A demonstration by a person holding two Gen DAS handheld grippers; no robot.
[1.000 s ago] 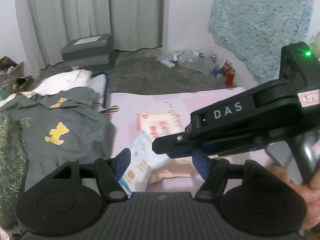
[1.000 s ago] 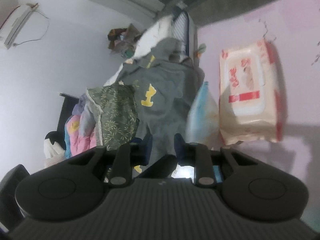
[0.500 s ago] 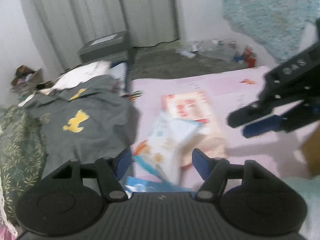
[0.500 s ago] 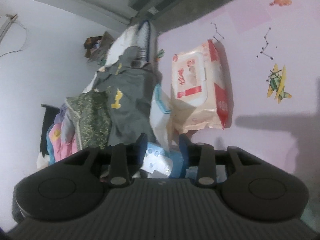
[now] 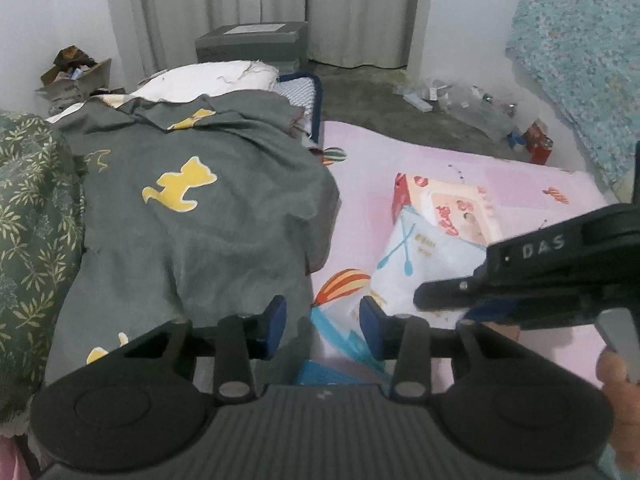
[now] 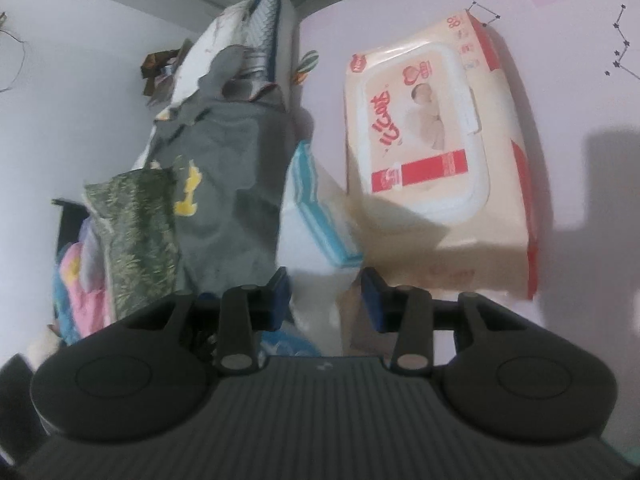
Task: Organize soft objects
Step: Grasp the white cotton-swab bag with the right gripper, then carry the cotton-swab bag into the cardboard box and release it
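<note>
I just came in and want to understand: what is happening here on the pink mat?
A person holds a gripper in each hand over a pink mat, sorting soft things. The right gripper is shut on a blue-and-white pack that leans against the wipes pack. The left gripper, whose jaws have just been closing with nothing pinched between them, points at the mat beside the grey cloth with yellow figures.

Left tongs just narrowed, jaws apart astride a pack; right tongs pinched shut.
</note>
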